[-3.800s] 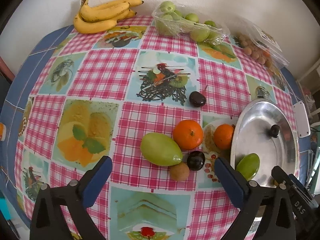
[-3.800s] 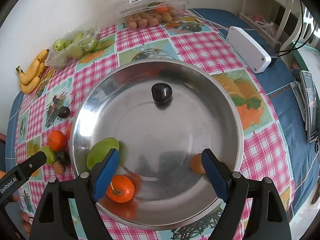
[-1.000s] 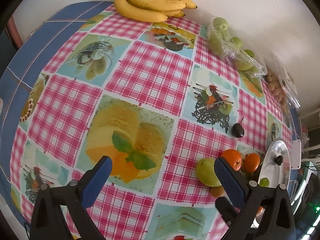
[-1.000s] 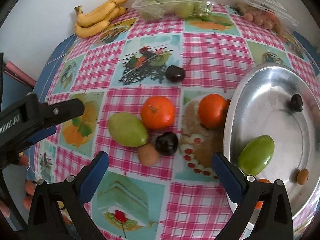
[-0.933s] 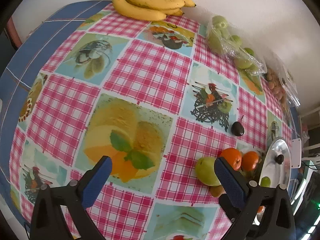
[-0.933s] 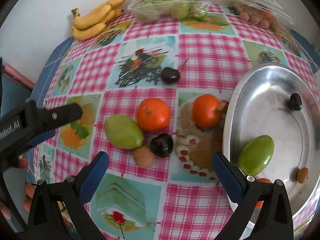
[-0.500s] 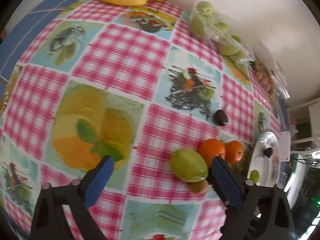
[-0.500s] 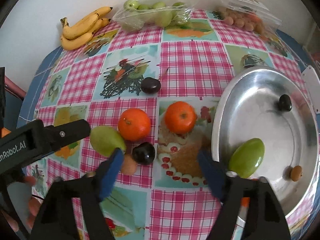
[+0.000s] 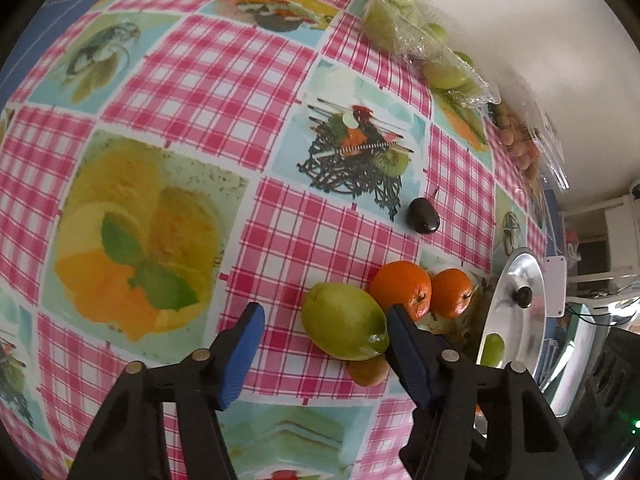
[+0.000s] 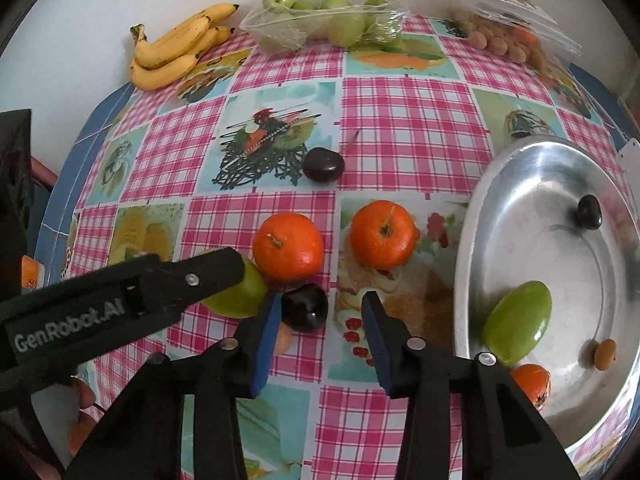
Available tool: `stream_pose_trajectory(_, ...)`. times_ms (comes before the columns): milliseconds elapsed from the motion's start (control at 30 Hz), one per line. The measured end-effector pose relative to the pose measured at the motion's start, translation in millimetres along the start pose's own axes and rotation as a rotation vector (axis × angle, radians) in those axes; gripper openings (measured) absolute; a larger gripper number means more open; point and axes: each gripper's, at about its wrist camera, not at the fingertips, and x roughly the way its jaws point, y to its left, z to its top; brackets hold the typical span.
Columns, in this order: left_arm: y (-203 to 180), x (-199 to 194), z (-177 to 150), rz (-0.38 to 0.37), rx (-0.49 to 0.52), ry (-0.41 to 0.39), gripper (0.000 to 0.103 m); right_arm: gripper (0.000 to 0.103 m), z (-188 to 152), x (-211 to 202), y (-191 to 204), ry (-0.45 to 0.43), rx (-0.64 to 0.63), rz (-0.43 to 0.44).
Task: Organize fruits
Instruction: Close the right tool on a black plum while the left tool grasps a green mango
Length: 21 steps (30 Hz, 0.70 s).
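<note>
Blue pads line both pairs of fingers. The right gripper point(image 10: 320, 326) hangs low over the checked tablecloth point(image 10: 404, 128) with its jaws parted; a dark plum point(image 10: 305, 306) sits between the fingertips, touching or nearly touching the left pad, with a clear gap to the right one, so nothing is clamped. A small brown fruit point(image 10: 283, 340) peeks out just behind that left finger.

The left gripper point(image 9: 322, 336) is also open, its jaws set wide around a green mango point(image 9: 344, 326); the right pad appears to touch the fruit's end, the left pad stands well clear. In the right wrist view this gripper's black finger point(image 10: 160, 280) lies across the mango.

Just beyond sit two oranges point(image 10: 288, 246) point(image 10: 383, 234), the nearer one touching the mango. To the right a steel tray point(image 10: 472, 240) holds a second green mango point(image 10: 517, 323), an orange point(image 10: 530, 384) at its near rim, a small brown fruit point(image 10: 605, 354) and a dark plum point(image 10: 589, 211).

Farther off, another plum point(image 10: 323, 165) lies alone on the cloth. Against the wall are bananas point(image 10: 176, 50), a clear bag of green fruit point(image 10: 328, 26) and a plastic punnet of small brown fruit point(image 10: 508, 36).
</note>
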Motion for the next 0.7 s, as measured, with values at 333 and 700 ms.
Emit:
stream_pose_trajectory(333,5.8,-11.6,-0.9,0.040,-0.002,-0.012,0.070,0.042,0.4,-2.9,-5.0,0.000,0.017,-0.002)
stream_pose_trajectory(700,39.6,-34.2,1.6,0.077,-0.116,-0.067,0.069,0.042,1.8,-5.8,-9.4,-0.003,0.037,0.003)
